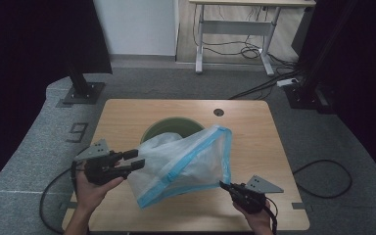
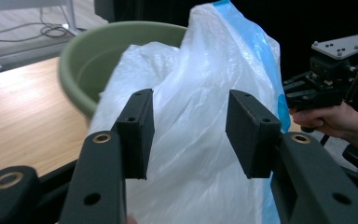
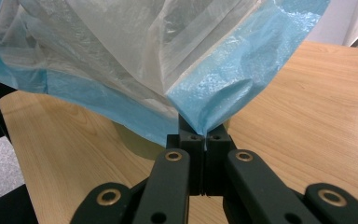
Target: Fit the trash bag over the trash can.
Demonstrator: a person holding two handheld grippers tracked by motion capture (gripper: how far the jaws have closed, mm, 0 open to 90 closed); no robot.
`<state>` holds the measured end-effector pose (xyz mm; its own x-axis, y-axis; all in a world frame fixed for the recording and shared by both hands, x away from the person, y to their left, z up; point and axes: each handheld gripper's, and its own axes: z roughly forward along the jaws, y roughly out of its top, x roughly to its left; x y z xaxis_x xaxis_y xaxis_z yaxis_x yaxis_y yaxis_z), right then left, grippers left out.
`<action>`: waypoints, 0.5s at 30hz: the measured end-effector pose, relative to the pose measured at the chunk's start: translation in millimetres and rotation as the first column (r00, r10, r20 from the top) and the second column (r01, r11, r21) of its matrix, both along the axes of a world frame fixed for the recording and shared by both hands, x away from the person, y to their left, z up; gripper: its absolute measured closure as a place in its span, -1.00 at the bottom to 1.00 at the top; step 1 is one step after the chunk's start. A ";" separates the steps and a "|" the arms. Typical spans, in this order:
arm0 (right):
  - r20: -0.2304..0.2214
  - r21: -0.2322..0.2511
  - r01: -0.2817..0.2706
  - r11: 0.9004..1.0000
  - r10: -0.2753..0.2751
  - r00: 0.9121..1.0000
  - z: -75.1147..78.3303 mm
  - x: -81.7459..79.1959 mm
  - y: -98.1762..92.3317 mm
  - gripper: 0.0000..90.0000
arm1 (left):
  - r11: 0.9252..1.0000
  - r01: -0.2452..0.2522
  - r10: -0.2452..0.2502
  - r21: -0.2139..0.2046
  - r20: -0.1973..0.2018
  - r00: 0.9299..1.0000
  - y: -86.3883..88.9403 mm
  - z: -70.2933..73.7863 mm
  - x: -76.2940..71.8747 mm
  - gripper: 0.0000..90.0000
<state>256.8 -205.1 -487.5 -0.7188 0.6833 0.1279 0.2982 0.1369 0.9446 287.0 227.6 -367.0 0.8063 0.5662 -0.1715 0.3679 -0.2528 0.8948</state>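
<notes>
A translucent white plastic bag with a blue rim (image 1: 186, 164) is stretched over a green bin (image 1: 162, 126) in the middle of the wooden table (image 1: 122, 115). My right gripper (image 1: 225, 186) is shut on the bag's blue rim (image 3: 214, 88) near the table's front right, pulling it taut. At the bag's left side my left gripper (image 1: 138, 159) stands open. In the left gripper view its pads (image 2: 140, 128) stand apart in front of the bag (image 2: 191, 116) without pressing on it, and the green bin (image 2: 88, 60) sits behind.
A round cable hole (image 1: 219, 112) lies near the table's far edge. Black stand bases (image 1: 83, 90) flank the table on grey carpet, with cables (image 1: 323, 171) on the floor. A white desk frame (image 1: 235, 29) stands at the back.
</notes>
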 end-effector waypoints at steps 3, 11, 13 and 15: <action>0.003 -0.002 -0.003 1.000 0.003 1.000 1.8 0.4 0.2 0.96 | 1.000 0.016 -0.016 0.006 -0.008 1.000 -9.3 1.2 0.7 0.08; 0.000 -0.002 -0.009 1.000 0.009 1.000 1.5 0.3 2.8 0.96 | 0.997 0.071 -0.070 0.043 -0.019 0.997 -32.4 -0.2 -1.1 -0.04; 0.001 -0.001 -0.009 1.000 0.009 1.000 1.2 0.2 3.5 0.96 | 0.996 0.079 -0.078 0.049 -0.026 0.997 -37.0 -2.0 -0.3 -0.07; 0.002 0.000 -0.009 1.000 0.009 1.000 1.4 0.2 3.7 0.96 | 0.995 0.085 -0.083 0.056 -0.031 0.996 -40.1 -3.5 0.3 -0.08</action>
<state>257.0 -201.4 -486.1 -0.7250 0.6770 0.1269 0.2956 0.1394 0.9451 287.3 187.5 -370.5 0.8468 0.5060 -0.1640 0.3680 -0.3347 0.8675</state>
